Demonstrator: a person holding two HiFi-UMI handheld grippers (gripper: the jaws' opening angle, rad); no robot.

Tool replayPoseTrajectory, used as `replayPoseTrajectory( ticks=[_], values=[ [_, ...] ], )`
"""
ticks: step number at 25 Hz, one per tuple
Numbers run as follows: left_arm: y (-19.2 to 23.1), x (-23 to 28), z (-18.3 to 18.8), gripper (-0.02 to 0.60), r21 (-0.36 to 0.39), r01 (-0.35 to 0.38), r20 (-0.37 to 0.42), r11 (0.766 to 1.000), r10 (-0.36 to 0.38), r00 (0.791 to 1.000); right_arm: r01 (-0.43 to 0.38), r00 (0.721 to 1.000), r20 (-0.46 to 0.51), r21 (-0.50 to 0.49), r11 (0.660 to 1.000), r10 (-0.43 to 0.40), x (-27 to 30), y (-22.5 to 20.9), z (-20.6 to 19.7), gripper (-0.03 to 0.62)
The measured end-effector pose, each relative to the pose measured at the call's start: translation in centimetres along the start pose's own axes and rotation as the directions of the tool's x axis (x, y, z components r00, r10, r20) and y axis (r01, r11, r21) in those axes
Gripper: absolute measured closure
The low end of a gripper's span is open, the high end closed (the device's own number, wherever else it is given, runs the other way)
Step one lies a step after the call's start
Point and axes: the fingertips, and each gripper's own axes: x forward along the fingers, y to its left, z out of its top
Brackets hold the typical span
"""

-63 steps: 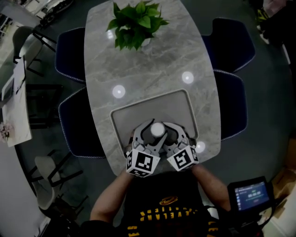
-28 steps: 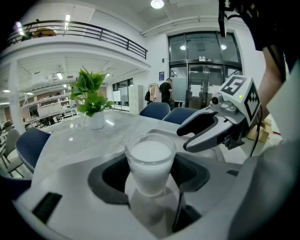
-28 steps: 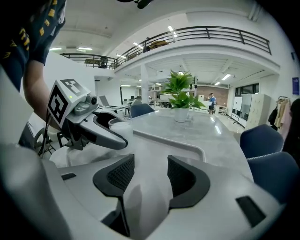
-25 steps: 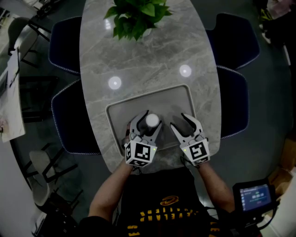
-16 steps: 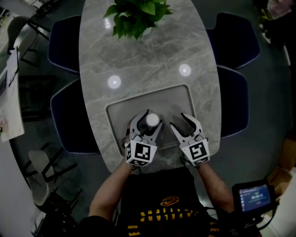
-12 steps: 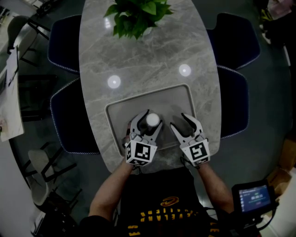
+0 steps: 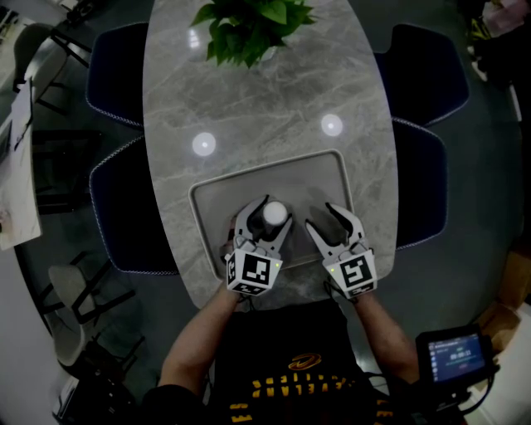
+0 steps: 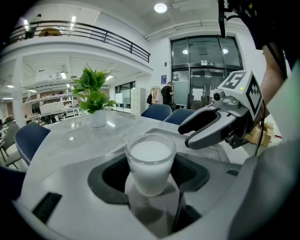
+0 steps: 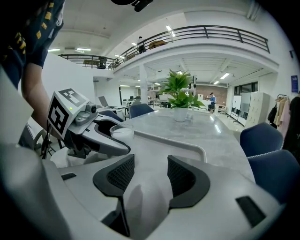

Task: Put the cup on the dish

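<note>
1 cup (image 8: 150, 161), seemingly in left tool (image 8: 152, 177)

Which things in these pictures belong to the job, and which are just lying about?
Job:
cup, standing on the dish, between the left gripper's jaws
right gripper, jaws open and empty

Lying about:
potted plant
blue chairs
marble table under the dish
</note>
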Motion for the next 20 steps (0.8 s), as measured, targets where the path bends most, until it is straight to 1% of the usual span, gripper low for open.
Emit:
replayPoseTrajectory(
  ticks=[16, 20],
  values=[
    [-0.08, 0.21, 0.0, 0.317, 0.037, 0.001, 0.003, 0.999, -0.001, 1.0, -0.028, 1.0, -0.004, 0.005, 1.0, 0.028, 0.45, 0.69, -0.05, 0.368],
    [-0.09, 0.62, -0.44, 0.316, 0.054, -0.011, -0.029, 0.999, 0.012, 1.0, -0.038, 0.999, -0.003, 0.011, 0.999, 0.038, 0.6, 0.91, -0.06, 0.368]
  ],
)
